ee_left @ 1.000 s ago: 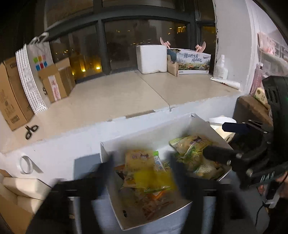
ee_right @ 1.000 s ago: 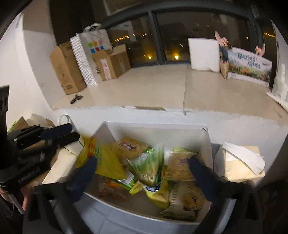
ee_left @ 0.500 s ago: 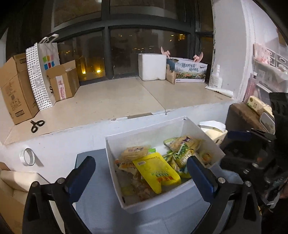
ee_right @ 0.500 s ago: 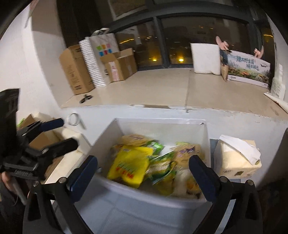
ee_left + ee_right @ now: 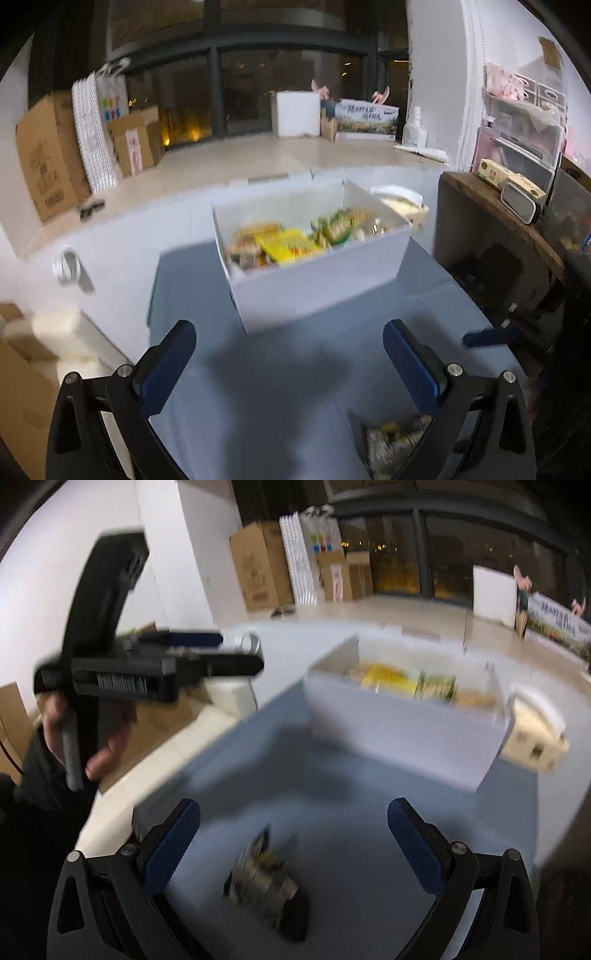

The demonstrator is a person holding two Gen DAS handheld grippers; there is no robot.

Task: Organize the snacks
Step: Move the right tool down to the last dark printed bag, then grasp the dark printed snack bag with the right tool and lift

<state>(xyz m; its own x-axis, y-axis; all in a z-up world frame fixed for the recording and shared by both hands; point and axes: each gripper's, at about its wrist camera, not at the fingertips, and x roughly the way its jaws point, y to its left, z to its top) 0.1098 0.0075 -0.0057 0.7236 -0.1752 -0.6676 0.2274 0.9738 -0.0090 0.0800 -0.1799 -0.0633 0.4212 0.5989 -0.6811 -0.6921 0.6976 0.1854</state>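
A white box [image 5: 325, 280] full of snack packets [image 5: 295, 240] stands on the blue table top [image 5: 258, 387]; it also shows in the right wrist view [image 5: 399, 731]. One loose snack packet [image 5: 264, 878] lies on the table near me, also visible in the left wrist view [image 5: 391, 439]. My left gripper [image 5: 290, 354] is open and empty, held back from the box. My right gripper [image 5: 293, 830] is open and empty, above and around the loose packet without touching it. The left gripper also shows in the right wrist view [image 5: 207, 653].
A tissue box [image 5: 535, 734] sits right of the white box. A wooden shelf [image 5: 498, 221] with small cartons stands at the right. Cardboard boxes [image 5: 48, 155] and a paper bag stand on the ledge [image 5: 229, 158] behind. A tape roll [image 5: 68, 266] lies at the left.
Both grippers have pulled back and away from the white box, so the box now looks smaller and farther. A loose packet has come into view on the table near me.
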